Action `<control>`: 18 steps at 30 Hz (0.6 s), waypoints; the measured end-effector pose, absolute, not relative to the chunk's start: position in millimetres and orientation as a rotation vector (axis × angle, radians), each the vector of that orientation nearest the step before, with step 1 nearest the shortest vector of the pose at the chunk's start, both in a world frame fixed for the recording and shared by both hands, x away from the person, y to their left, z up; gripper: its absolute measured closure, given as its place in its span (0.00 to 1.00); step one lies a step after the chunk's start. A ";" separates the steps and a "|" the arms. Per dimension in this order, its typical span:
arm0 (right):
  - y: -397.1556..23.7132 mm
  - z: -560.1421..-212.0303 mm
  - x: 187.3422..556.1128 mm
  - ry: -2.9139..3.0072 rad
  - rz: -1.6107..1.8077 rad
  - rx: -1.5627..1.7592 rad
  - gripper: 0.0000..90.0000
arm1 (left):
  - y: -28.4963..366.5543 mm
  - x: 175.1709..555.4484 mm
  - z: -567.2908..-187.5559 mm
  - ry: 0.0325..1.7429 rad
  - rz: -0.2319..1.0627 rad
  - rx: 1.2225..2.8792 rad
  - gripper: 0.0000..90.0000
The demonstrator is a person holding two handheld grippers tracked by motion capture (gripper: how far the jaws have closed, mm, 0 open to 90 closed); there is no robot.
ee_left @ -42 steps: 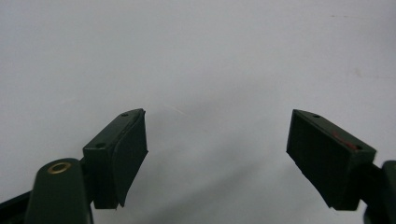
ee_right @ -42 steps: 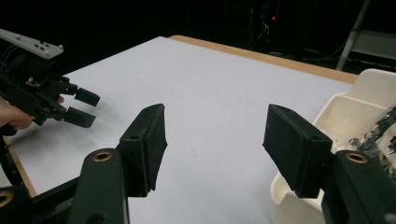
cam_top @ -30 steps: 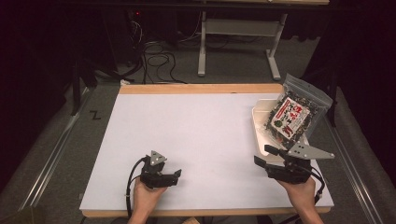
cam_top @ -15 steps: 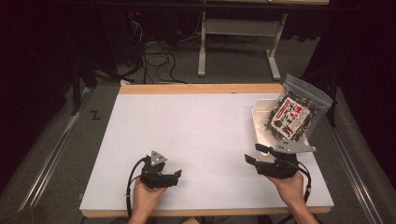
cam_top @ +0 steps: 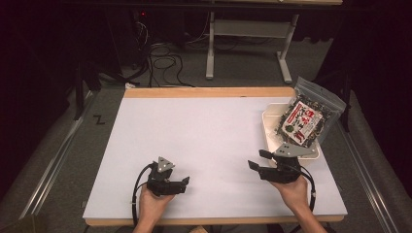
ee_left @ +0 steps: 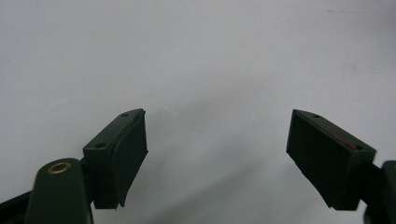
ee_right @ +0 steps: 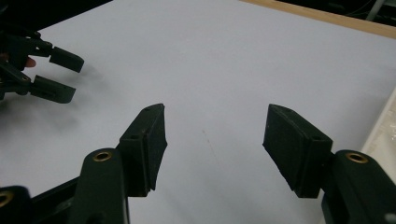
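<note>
Drifting leftward from the tray (cam_top: 270, 120), the right hand-held gripper (cam_top: 257, 160) sits open and empty, the left hand-held gripper (cam_top: 183, 183) open too, so swing back toward the bag (cam_top: 305, 119) at one o'clock, approaching its edge squarely.

A lab or workshop test bench is showing here: a white-topped table (cam_top: 209, 141) is standing among dark drapes, with tangled cables (cam_top: 160, 58) lying on grey carpet beside a metal desk frame (cam_top: 248, 34).

Dark room; cables (cam_top: 163, 53) on floor, perhaps carpeted.
</note>
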State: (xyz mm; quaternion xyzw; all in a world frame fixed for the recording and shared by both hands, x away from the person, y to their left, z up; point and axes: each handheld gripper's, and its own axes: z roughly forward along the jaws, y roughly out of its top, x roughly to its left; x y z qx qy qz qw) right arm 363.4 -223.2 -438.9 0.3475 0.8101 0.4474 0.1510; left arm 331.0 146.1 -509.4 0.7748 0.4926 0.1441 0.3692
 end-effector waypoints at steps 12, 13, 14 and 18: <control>-214.9 -449.5 373.3 2.353 1.248 1.008 0.44 | 145.8 331.5 -509.6 1.262 0.365 1.992 0.23; -214.3 -450.5 374.1 2.353 1.249 1.005 0.44 | 145.8 331.5 -509.5 1.262 0.365 1.991 0.23; -213.4 -451.4 374.7 2.358 1.245 1.012 0.44 | 145.7 331.7 -509.5 1.261 0.365 1.991 0.23; -211.0 -454.2 376.7 2.364 1.244 1.022 0.44 | 145.1 331.8 -509.7 1.260 0.364 1.995 0.23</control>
